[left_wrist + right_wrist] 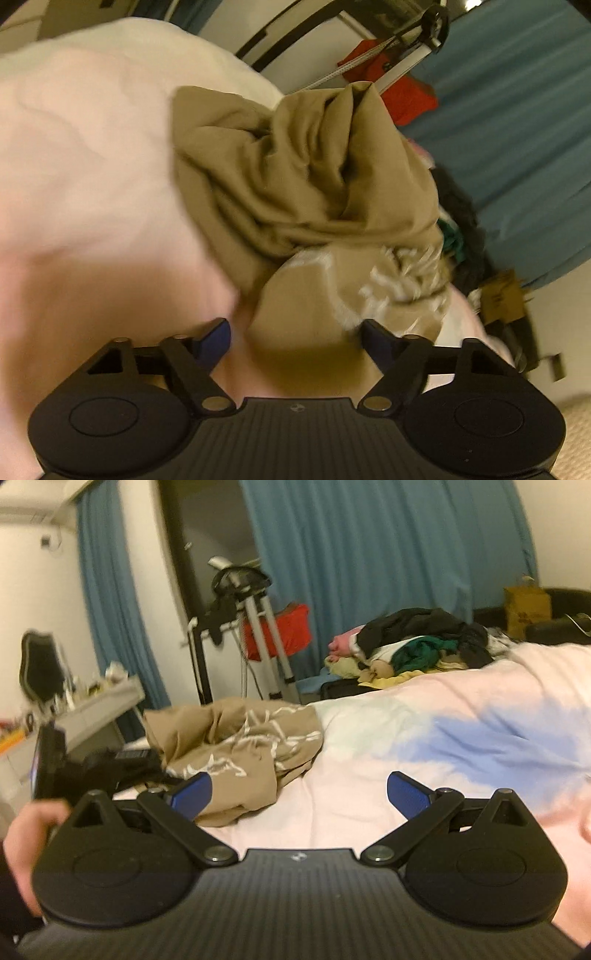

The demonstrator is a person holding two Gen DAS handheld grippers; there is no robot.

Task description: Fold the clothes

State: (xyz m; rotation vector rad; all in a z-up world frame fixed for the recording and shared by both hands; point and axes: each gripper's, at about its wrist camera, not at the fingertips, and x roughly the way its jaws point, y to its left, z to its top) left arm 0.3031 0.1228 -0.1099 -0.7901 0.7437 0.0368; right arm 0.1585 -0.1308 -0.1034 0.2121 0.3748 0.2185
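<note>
Blue pads line the two fingers of our left hand-held gripper (295, 341), which fills the bottom of the left wrist view with its jaws spread wide and nothing between them. Just past the fingertips, the lower edge of a tan garment (295, 206) reaches into the gap without being pinched. The garment lies crumpled in the centre of that frame, with a white printed pattern showing on its lower right part. It rests on a pale pink bedsheet (92, 184) that takes up the whole left half of the view.

Our right hand-held gripper (299, 794) is likewise released, jaws wide apart, in the lower part of the right wrist view. Its left finger overlaps the near edge of the same tan garment (236, 746), which sits left of centre on the bed; whether it touches the cloth we cannot tell. The bedsheet (424, 738) stretches to the right edge, with a bluish patch on it.

Further out, at centre right of the right wrist view, a pile of clothes (417, 642) in black, green, yellow and pink lies at the far end of the bed. Behind it hangs a blue curtain (369, 554). A white tripod (266, 627) stands in front of something red, left of the pile. The frames are blurred.
</note>
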